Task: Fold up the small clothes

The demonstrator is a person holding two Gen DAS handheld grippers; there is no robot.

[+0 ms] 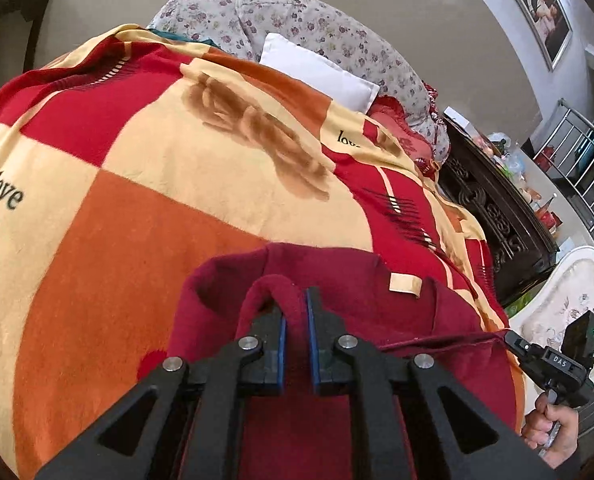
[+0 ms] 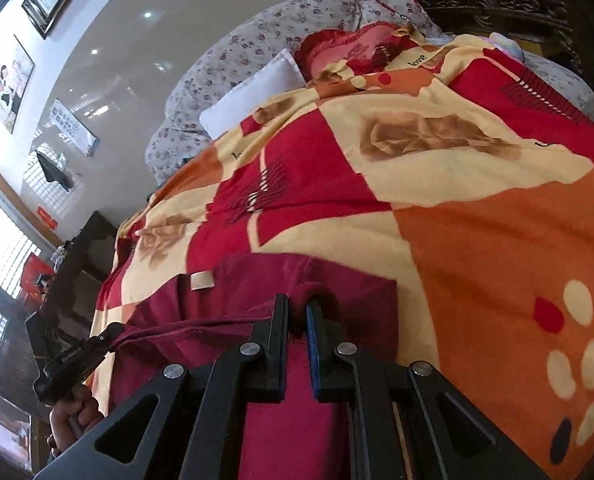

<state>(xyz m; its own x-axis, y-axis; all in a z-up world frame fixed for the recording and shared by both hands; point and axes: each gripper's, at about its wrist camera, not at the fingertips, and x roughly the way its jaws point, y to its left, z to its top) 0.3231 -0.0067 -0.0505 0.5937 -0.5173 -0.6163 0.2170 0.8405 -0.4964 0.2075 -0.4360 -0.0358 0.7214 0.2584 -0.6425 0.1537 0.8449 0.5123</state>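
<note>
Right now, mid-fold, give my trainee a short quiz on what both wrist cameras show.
1. True or false: both tongs, the left tongs and the right tongs, pinch the dark red garment.
2. Which lies nearest the cream label? A) the garment's far edge B) the white pillow C) the word "love"
3. Fill in: the garment rests on a checked ____ with rose prints.

Key: 1 true; 2 A; 3 blanket.
</note>
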